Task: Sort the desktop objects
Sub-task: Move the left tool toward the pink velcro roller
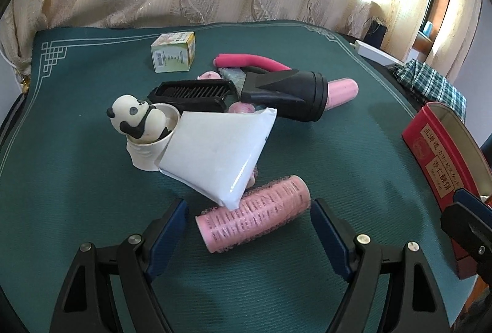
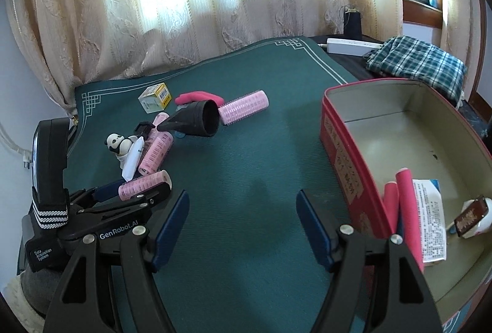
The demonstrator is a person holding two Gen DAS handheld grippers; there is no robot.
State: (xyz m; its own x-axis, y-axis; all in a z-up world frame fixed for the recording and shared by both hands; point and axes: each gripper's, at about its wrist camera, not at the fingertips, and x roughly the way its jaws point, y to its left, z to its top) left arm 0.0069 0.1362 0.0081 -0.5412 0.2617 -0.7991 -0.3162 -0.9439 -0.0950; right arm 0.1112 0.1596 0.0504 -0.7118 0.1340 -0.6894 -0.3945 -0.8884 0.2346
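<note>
Nearest hair roller [image 1: 253, 213]: pink, lying on its side on the green mat [image 1: 77, 148], between the spread fingers of the left gripper [image 1: 249, 228]; neither finger touches it.
Left gripper jaws: wide apart, nothing clamped.
White tube [image 1: 215, 151]: flat squeezed tube, its lower crimped end resting over the roller's far end, its upper part leaning on the panda cup.
Panda cup [image 1: 147, 145]: small white cup with a black-and-white panda figure [image 1: 135, 120] sitting in it, just left of the tube.
Pile behind: black comb [image 1: 190, 94], black hair-dryer nozzle [image 1: 286, 96], another pink roller [image 1: 343, 91] behind the nozzle's mouth, magenta foam curler [image 1: 252, 60] farther back.
Small box [image 1: 173, 53]: green and yellow carton, apart from the pile, toward the mat's far edge.
Right gripper [image 2: 243, 219]: jaws wide apart and holding nothing, over bare mat beside the tin.
Red tin [image 2: 338, 145]: open, on the right of the worktop; inside lie two magenta foam curlers [image 2: 406, 210], a printed white packet [image 2: 430, 222] and a small item with a brown label [image 2: 472, 216].
Beyond the mat: white power strip [image 2: 350, 45], folded plaid cloth [image 2: 418, 62], cream curtain [image 2: 184, 10].
</note>
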